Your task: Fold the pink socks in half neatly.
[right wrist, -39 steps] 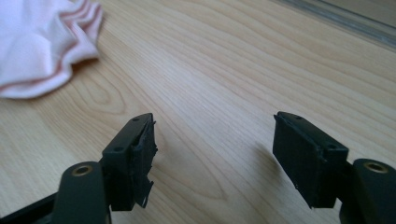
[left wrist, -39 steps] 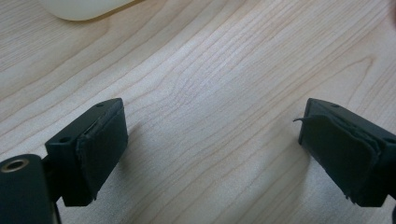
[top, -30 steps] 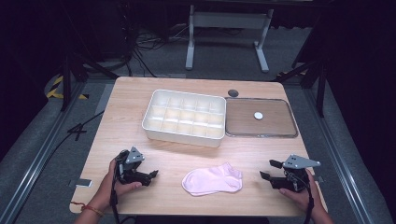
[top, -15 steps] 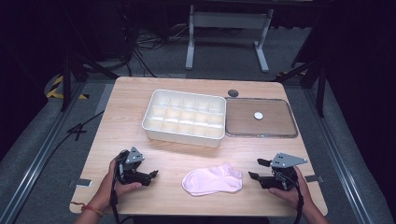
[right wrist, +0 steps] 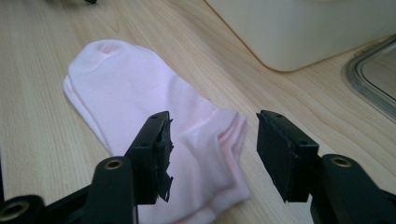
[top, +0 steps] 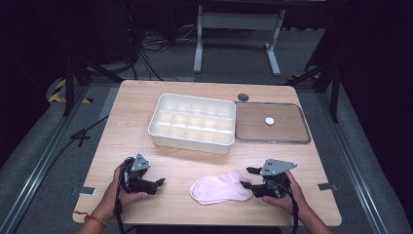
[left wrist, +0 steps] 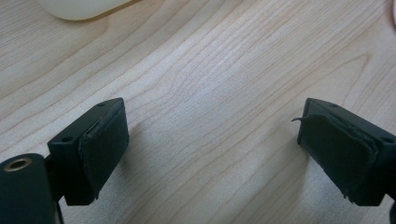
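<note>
Nearest the person, both grippers sit at the front edge of the wooden table [top: 126,126]. Left gripper [top: 158,184]: resting on bare wood well left of the sock, jaws spread wide, nothing between them; the left gripper view confirms only table grain between the pads.

Right gripper [top: 247,177]: at the cuff end of the pink sock [top: 220,188], jaws pointing left toward it. They have just been closing and now stand at a middling gap. In the right gripper view the sock [right wrist: 154,107] lies flat between and beyond the jaws, cuff edge under the gap, toe end farther off. Pads do not press on the fabric yet, so no grip.

Sock position: front centre of the table, between the two grippers, lying flat, looks like a pair stacked or one folded; cannot tell which.

Behind it: white compartment tray [top: 155,127], all cells apparently empty. To its right, touching or just beside it, a clear lid [top: 302,137] lying flat with a small white disc [top: 269,120] on it. A dark round grommet [top: 242,97] near the back edge.

Risks, as judged:
- Jaws may close above the cloth and catch only the top layer, so the lower layer drags or drops.
- Low approach could push the cuff and bunch the sock leftward.
- The frayed pad could snag the knit.
</note>
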`<control>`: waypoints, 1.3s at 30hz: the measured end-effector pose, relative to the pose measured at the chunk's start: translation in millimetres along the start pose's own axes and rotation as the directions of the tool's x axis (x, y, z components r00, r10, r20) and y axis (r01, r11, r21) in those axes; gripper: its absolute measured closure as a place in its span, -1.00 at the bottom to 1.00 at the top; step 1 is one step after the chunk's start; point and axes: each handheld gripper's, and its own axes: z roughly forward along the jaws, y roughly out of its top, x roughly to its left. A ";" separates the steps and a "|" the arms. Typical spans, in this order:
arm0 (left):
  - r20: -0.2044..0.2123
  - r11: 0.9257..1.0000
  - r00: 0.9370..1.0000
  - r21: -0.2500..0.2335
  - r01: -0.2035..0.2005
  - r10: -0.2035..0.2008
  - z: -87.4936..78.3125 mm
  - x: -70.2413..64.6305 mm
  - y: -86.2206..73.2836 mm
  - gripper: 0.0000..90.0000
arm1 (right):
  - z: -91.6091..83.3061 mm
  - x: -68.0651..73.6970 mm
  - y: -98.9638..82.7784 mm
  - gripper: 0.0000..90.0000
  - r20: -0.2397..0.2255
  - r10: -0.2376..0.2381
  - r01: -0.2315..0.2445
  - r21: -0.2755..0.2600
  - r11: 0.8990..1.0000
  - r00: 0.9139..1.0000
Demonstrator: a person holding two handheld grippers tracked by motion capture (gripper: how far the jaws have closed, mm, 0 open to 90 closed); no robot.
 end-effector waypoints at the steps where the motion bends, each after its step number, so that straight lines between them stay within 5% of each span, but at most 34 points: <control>1: 0.002 1.000 1.000 -0.001 0.010 -0.010 0.1 -0.7 -0.2 -0.79 | 2.2 1.6 1.9 0.02 0.000 -0.006 0.006 -0.002 1.000 1.000; 13: 0.002 1.000 1.000 -0.003 0.013 -0.013 0.2 -0.9 -0.3 -0.79 | 25.2 22.6 17.1 0.32 -0.066 -0.053 0.053 -0.010 0.999 0.996; 21: 0.001 1.000 1.000 -0.002 0.011 -0.011 0.1 -0.9 -0.3 -0.79 | 35.3 31.2 18.6 0.35 -0.102 -0.064 0.065 0.007 0.998 0.993; 39: -0.003 1.000 1.000 0.000 0.020 -0.020 0.3 -2.1 0.0 -0.79 | 55.0 45.4 18.1 0.77 -0.137 -0.106 0.114 0.053 0.992 0.985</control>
